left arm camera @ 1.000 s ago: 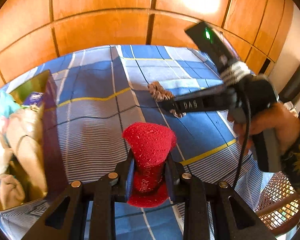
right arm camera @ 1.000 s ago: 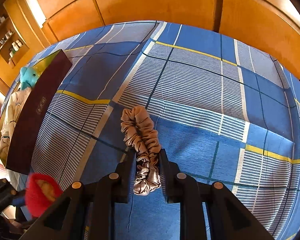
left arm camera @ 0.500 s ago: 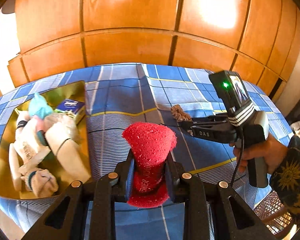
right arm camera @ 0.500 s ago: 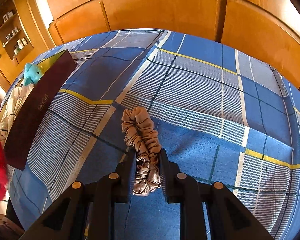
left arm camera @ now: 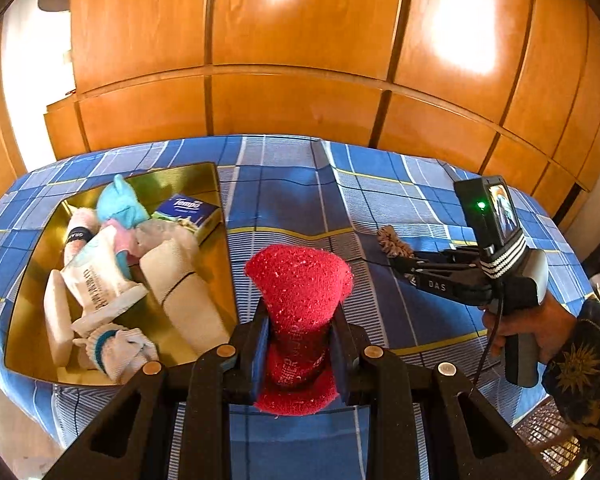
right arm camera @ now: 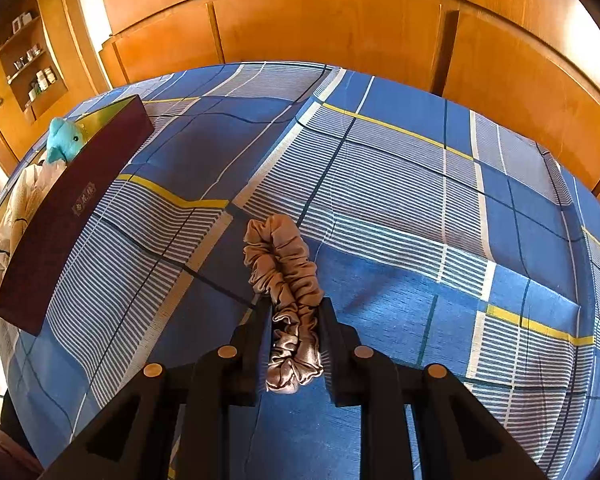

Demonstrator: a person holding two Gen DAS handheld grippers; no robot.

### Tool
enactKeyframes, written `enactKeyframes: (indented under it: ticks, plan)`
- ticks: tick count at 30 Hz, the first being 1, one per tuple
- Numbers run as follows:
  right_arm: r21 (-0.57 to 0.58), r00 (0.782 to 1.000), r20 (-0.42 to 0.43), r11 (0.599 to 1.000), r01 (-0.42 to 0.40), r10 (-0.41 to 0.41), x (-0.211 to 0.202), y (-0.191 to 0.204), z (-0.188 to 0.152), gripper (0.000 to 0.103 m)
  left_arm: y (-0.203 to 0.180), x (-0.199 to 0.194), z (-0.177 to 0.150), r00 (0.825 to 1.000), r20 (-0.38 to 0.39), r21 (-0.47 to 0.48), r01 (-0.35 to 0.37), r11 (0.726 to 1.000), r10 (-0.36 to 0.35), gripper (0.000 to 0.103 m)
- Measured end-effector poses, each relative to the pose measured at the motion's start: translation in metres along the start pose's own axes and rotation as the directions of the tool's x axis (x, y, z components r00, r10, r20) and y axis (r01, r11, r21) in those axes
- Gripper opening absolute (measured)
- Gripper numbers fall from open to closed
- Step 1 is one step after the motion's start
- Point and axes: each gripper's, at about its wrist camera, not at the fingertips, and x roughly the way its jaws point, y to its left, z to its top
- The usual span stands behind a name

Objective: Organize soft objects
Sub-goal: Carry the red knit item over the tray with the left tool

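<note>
Left gripper: clamped on the red sock, hanging above the bed just beside the box.
Right gripper: pinching the beige scrunchie mid-bed.
Box: near the bed's left edge, crowded with socks.
Your step: carry the red sock over the box's near wall, lower it, then release.
</note>
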Motion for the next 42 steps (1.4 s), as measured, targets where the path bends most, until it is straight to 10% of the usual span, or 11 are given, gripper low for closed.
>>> enactKeyframes:
  ticks: [10, 23, 42]
  plan:
    - [-0.008, 1.0, 0.0, 1.0, 0.004, -0.004, 0.0, 0.001, 0.0, 0.021, 0.053, -0.021, 0.007, 0.999, 0.024, -0.141, -0.018, 0.99, 0.022, 0.027]
    - [-0.013, 1.0, -0.007, 1.0, 0.006, -0.006, 0.001, 0.001, 0.002, 0.021, 0.173, -0.034, -0.002, 0.994, -0.016, -0.444, -0.101, 0.89, 0.105, 0.027]
    - [-0.009, 1.0, -0.004, 1.0, 0.009, -0.009, 0.002, 0.002, 0.001, 0.021, 0.154, 0.048, 0.016, 0.991, -0.122, -0.38, -0.106, 0.919, 0.064, 0.031]
